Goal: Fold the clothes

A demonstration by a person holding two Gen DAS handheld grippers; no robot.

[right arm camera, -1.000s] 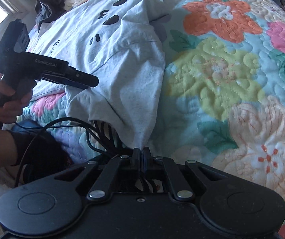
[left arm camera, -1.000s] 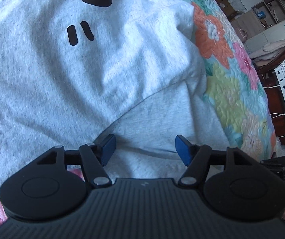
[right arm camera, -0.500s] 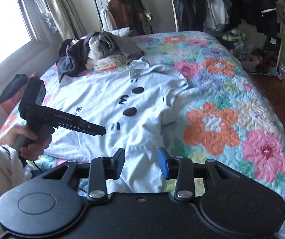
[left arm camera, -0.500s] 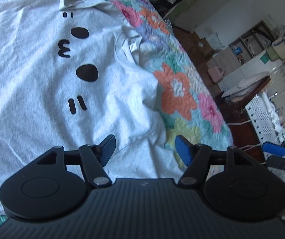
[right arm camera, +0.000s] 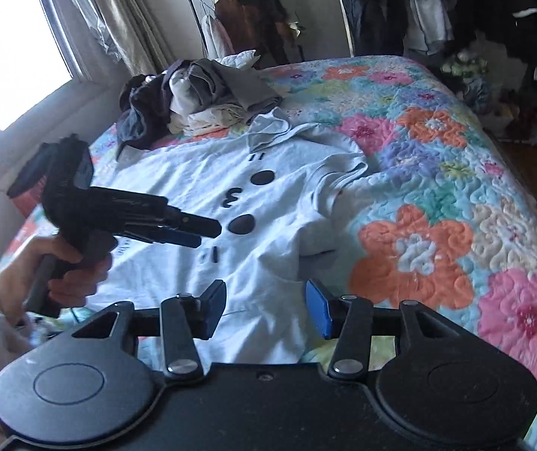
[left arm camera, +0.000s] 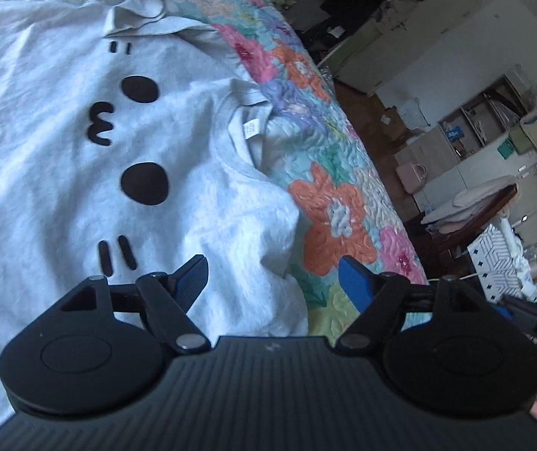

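A light grey T-shirt [left arm camera: 62,143] with a black cartoon face print lies spread on the floral quilt [left arm camera: 328,218], collar toward the right bed edge; it also shows in the right wrist view [right arm camera: 193,188]. Its near sleeve lies folded in over the body [right arm camera: 268,289]. My left gripper [left arm camera: 272,282] is open and empty, held above the near shoulder. It shows from the side in the right wrist view [right arm camera: 208,231], above the shirt. My right gripper [right arm camera: 266,310] is open and empty above the shirt's near edge.
A heap of loose clothes [right arm camera: 197,101] lies at the far end of the bed. A window with curtains [right arm camera: 17,49] is at the left, hanging clothes racks [right arm camera: 418,7] behind. Shelves and a table [left arm camera: 494,173] stand beyond the right bed edge.
My right gripper let go of the sleeve, opened and lifted back from the bed. My left gripper rose and drew back from the shirt, staying open.
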